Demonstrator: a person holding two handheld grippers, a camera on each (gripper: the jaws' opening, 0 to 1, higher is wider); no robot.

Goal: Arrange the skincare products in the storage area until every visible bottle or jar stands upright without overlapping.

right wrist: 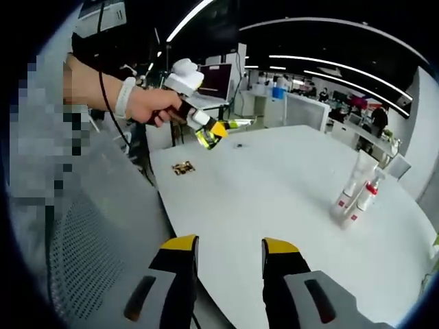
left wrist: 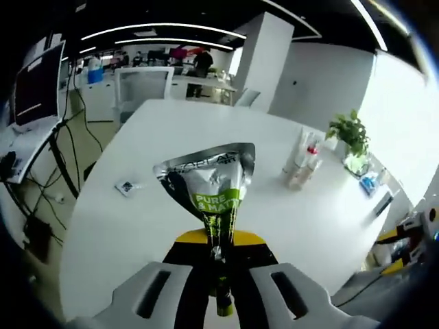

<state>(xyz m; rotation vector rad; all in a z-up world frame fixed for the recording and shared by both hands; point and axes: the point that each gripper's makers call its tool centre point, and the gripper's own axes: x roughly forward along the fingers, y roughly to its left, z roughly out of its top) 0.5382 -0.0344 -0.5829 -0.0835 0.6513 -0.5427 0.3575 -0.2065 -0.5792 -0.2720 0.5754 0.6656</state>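
In the left gripper view, my left gripper (left wrist: 218,241) is shut on the cap end of a silver and green tube (left wrist: 209,181) marked "PURE & MATTE", held in the air above the white table (left wrist: 137,233), crimped end pointing away. Three white skincare bottles (left wrist: 302,161) stand close together at the table's right. In the right gripper view, a hand holds the left gripper (right wrist: 218,128) with the tube (right wrist: 240,123) at upper left, over the table's far edge. My right gripper (right wrist: 230,248) is open over the near table edge, nothing between its fingers. The bottles (right wrist: 355,190) stand upright to its right.
A small sachet (left wrist: 127,186) lies on the table's left side, and a small dark packet (right wrist: 183,167) lies near the table's edge. A potted plant (left wrist: 350,133) stands behind the bottles. A mesh chair (right wrist: 75,253) is beside the table. Desks and monitors line the room behind.
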